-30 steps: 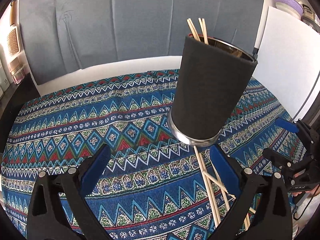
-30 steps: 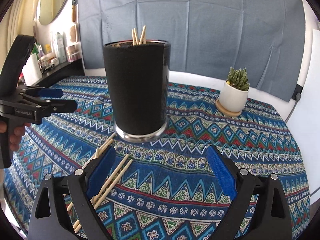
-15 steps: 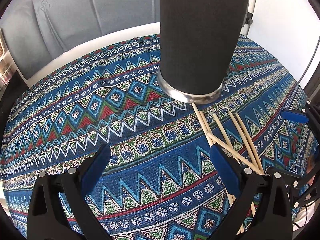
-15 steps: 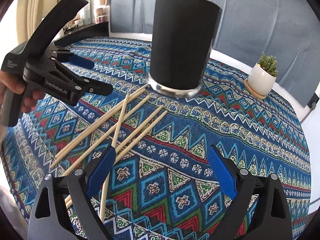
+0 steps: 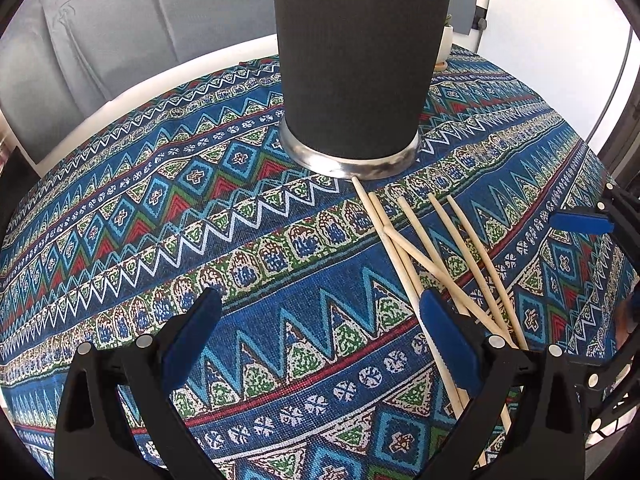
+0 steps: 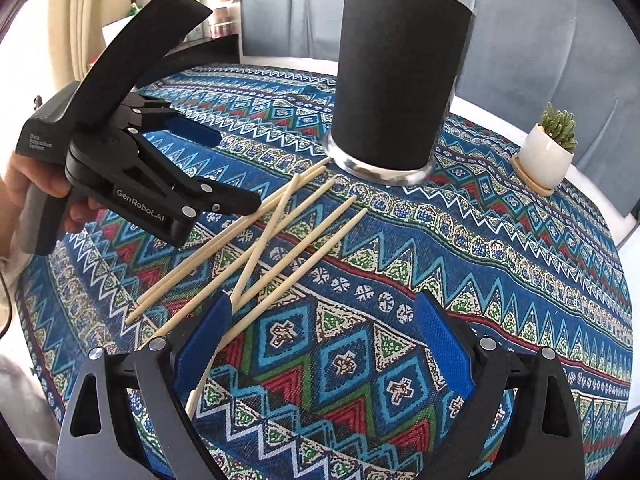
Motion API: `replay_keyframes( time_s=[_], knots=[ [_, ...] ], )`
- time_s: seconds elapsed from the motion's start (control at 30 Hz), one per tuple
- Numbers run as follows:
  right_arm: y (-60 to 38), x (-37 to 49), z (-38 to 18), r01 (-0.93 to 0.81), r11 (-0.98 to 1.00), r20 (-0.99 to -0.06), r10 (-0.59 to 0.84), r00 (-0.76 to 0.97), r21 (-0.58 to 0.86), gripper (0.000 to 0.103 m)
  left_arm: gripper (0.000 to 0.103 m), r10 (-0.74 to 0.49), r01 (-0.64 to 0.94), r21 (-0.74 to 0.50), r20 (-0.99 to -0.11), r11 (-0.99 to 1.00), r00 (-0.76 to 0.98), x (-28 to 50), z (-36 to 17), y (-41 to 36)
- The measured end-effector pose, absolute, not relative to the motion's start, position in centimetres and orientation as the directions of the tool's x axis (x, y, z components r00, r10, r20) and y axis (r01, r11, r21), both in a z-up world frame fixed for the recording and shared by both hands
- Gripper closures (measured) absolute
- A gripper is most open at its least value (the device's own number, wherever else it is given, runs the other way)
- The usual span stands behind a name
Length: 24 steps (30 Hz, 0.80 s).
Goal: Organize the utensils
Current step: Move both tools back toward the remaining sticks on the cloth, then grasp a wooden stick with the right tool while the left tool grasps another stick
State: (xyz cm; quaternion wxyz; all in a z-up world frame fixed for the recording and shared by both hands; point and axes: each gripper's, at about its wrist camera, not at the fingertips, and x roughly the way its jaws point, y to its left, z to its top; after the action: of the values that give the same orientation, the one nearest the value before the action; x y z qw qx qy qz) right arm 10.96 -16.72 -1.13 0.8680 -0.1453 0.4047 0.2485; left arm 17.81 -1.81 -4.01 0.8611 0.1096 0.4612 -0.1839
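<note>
A: Left gripper?
B: Jaws spread wide, nothing between them. Hovers low over the patterned tablecloth; its right pad sits above the chopsticks' near ends.

A: Right gripper?
B: Also gaping, empty. Its left pad overlaps the ends of two sticks in view; contact can't be judged.

A: Chopsticks?
B: Five loose wooden sticks, flat on the cloth, fanned out, one crossing over others. The far tips point at the holder; the closest tip nearly touches its metal base.

A: Holder?
B: Black cylindrical holder with a silver base ring, upright, toward the far edge of the table. A few stick tips show above its rim.

A: Anything else?
B: A hand grips the left gripper's handle at the table's left edge. Small succulent in a white pot on a round coaster near the far right edge, well apart from the sticks. Grey fabric backdrop behind.
</note>
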Motion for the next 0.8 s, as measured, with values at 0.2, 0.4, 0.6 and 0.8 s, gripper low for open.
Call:
replay_keyframes(
  time_s=[0.2,0.4,0.6,0.8],
  knots=[
    [-16.3,10.9,-0.9,-0.562,0.827,-0.778,0.348,0.523,-0.009,0.015,0.005,-0.246,0.414,-0.025,-0.837,0.910,0.490,18.2,-4.2,-1.4],
    [-16.1,11.7,-1.2,-0.519,0.854,-0.790,0.300,0.534,-0.026,0.015,0.005,-0.236,0.406,-0.019,-0.838,0.914,0.492,18.2,-4.2,-1.2],
    [-16.3,12.5,-1.8,-0.511,0.856,-0.824,0.341,0.452,0.074,0.015,0.004,-0.234,0.399,-0.020,-0.836,0.917,0.496,18.0,-4.4,-1.9],
    [-16.6,12.3,-1.8,-0.492,0.870,-0.822,0.305,0.481,0.035,0.017,0.004,-0.229,0.389,-0.021,-0.837,0.921,0.497,18.0,-4.3,-1.2]
  ],
)
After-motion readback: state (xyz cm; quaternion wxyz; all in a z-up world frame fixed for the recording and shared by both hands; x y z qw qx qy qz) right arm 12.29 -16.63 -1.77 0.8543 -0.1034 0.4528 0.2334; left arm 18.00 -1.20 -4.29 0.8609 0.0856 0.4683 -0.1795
